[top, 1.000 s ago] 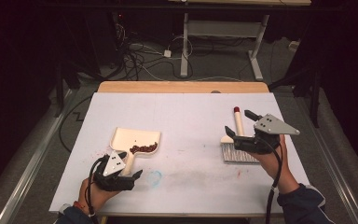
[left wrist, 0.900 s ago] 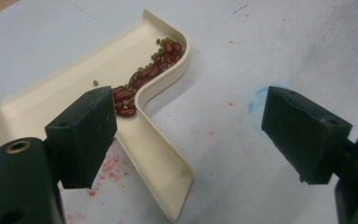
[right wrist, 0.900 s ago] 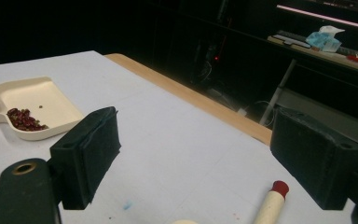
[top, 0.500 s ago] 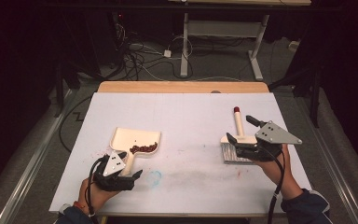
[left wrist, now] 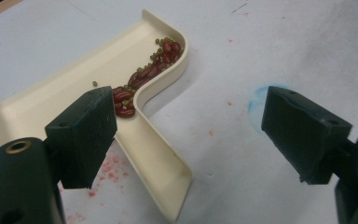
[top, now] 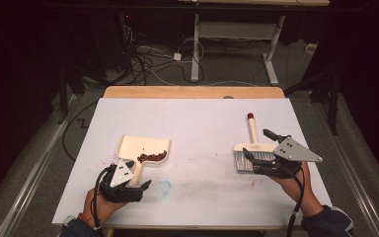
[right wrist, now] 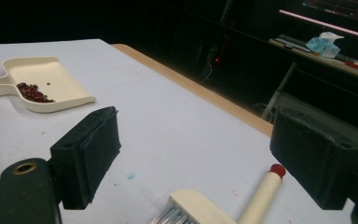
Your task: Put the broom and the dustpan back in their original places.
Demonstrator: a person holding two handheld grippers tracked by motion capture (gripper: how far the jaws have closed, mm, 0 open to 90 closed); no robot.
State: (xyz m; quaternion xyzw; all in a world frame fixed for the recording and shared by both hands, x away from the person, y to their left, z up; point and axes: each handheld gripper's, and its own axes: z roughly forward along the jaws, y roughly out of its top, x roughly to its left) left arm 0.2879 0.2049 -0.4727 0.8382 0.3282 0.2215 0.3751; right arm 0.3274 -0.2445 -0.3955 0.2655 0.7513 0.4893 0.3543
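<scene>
Both tools are open and hold nothing. The left tool [top: 137,186] sits just behind the dustpan [top: 143,149] handle, jaws straddling its end, likely having released it or about to grip it. The pan lies flat on the worktop [top: 202,123], mouth away from the person, beans [top: 152,157] at its near wall. Well right of the dustpan, the right tool [top: 259,148] hovers over the brush [top: 250,148], whose handle points away.

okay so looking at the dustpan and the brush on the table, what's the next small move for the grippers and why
Probably close the left gripper on the dustpan handle: its jaws stand open, the handle lies between them ungripped, and the red beans are already gathered in the pan. The right gripper, also open, sits over the brush lying flat on the table.
</scene>
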